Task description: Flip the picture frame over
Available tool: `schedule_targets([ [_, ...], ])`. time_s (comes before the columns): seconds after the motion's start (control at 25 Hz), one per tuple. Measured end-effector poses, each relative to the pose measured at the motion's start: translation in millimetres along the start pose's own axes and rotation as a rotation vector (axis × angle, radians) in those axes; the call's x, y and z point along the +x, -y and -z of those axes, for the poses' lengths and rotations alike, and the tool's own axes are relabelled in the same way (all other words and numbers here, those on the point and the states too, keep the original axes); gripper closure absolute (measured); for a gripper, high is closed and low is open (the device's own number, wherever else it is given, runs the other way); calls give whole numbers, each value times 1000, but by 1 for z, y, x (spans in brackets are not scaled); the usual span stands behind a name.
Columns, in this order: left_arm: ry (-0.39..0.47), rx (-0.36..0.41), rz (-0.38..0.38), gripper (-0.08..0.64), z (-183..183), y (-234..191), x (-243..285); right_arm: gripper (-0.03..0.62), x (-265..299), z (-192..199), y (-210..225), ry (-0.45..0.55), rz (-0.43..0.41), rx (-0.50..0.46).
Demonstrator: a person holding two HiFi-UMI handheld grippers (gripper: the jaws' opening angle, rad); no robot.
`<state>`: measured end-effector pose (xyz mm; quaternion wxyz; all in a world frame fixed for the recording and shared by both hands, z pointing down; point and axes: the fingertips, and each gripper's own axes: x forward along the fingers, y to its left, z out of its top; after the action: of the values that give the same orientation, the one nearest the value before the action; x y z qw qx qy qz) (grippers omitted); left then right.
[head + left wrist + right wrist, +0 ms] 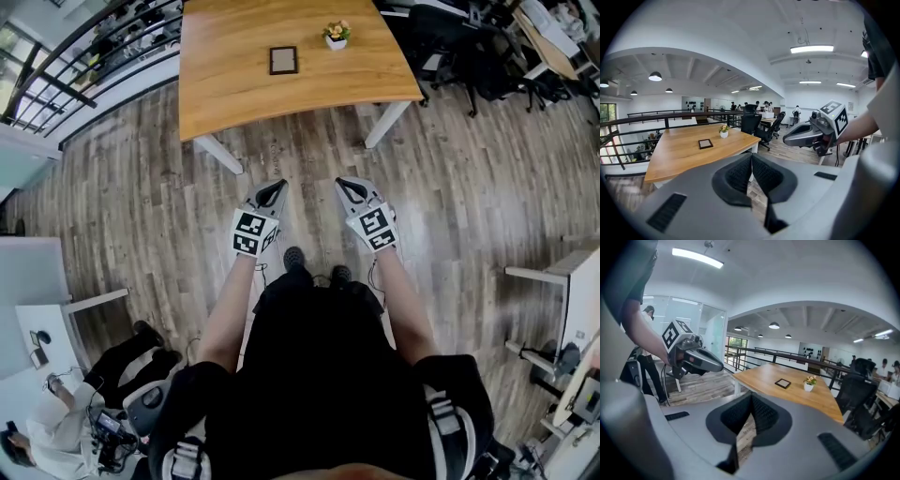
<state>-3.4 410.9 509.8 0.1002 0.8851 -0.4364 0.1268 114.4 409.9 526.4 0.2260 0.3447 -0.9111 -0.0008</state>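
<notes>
A small dark picture frame (283, 60) lies flat on the wooden table (244, 94), near its middle; it also shows as the frame (705, 144) and the frame (783, 383) in the two gripper views. My left gripper (274, 194) and right gripper (349, 190) hang side by side over the floor, well short of the table. Both are shut with nothing between the jaws. The left gripper's own jaws (751, 161) and the right's (752, 401) meet tip to tip.
A white pot of flowers (336, 36) stands on the table to the right of the frame. Black office chairs (469, 52) crowd the right side of the table. A metal railing (84, 56) runs behind the table's left. White desks (37, 291) flank me.
</notes>
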Motion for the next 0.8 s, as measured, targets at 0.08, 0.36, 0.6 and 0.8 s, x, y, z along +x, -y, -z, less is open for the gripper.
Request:
schedule_targets([
  [0.08, 3, 5, 15, 538, -3, -9, 2, 588, 7, -2, 2, -9, 18, 13],
  [0.36, 12, 26, 62, 538, -8, -35, 2, 588, 33, -18, -2, -15, 54, 29],
  [0.6, 5, 26, 77, 538, -5, -57, -3, 588, 53, -26, -10, -28, 68, 39],
  [0.8, 6, 23, 82, 538, -1, -70, -4, 588, 62, -28, -13, -31, 81, 50],
])
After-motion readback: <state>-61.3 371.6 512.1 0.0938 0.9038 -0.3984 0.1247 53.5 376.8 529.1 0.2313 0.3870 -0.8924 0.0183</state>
